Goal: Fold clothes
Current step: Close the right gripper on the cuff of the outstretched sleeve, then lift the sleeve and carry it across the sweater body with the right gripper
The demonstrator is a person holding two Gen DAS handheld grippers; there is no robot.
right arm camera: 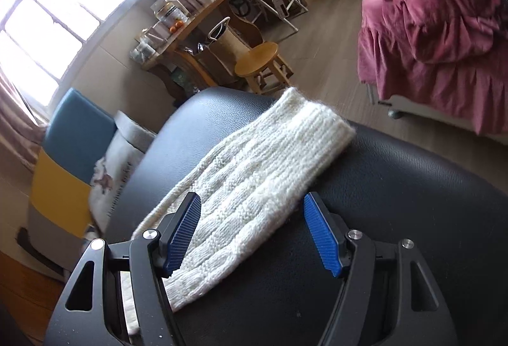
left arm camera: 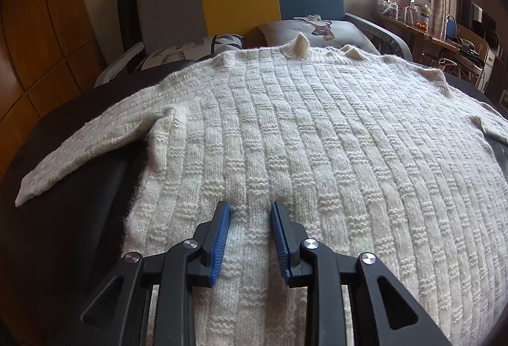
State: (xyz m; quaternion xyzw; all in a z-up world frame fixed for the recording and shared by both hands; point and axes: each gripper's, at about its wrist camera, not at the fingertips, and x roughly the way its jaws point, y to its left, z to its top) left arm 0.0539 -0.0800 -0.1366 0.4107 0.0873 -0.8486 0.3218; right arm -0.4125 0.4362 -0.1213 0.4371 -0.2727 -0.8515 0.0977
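Left wrist view: the cream knit sweater (left arm camera: 285,130) lies spread flat over the black bench (left arm camera: 79,187), filling mid-frame; the left gripper (left arm camera: 250,212) hovers spread over its lower part. It looks thick, soft and floppy.

Right wrist view: the right gripper (right arm camera: 252,203), spread wide, straddles a sleeve (right arm camera: 254,168) at centre; the ribbed cuff (right arm camera: 317,123) looks a firm hold.

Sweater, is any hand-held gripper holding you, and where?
Nothing is held. The left hand-held gripper is open over the sweater body; the right hand-held gripper is open around its sleeve.

A home bedroom: pink-covered bed (right arm camera: 435,6), curtained window (right arm camera: 54,15), wooden stool (right arm camera: 258,58), cluttered desk (left arm camera: 422,28).
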